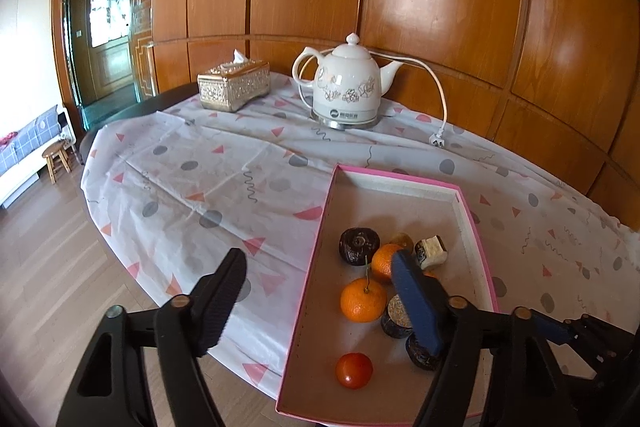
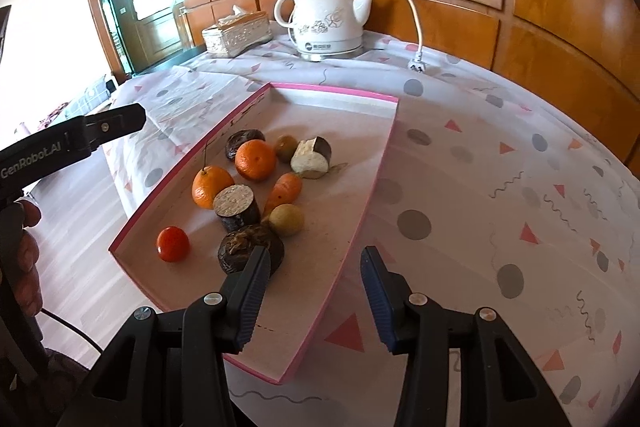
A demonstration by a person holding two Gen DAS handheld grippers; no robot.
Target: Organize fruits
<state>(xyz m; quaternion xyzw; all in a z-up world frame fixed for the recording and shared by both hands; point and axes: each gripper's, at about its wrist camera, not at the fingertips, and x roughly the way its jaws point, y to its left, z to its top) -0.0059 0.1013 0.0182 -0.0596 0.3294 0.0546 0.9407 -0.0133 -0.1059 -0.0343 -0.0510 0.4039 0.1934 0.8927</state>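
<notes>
A pink-rimmed shallow box (image 1: 476, 227) (image 2: 340, 91) lies on the table and holds several fruits: two oranges (image 1: 362, 301) (image 2: 255, 159), a small red tomato (image 1: 354, 370) (image 2: 173, 243), a carrot (image 2: 284, 190), dark round fruits (image 1: 359, 245) (image 2: 248, 249), cut pieces (image 2: 236, 206) and a green-yellow fruit (image 2: 286, 219). My left gripper (image 1: 318, 291) is open and empty, straddling the box's left wall. My right gripper (image 2: 316, 281) is open and empty over the box's near right corner. The left gripper also shows at the left of the right wrist view (image 2: 116, 125).
A white electric kettle (image 1: 346, 87) (image 2: 328, 19) with cord and plug (image 1: 437, 140) stands at the back of the table. A patterned tissue box (image 1: 234, 87) (image 2: 237, 35) sits to its left. Wood panelling is behind; the table's edge and floor (image 1: 48, 267) are on the left.
</notes>
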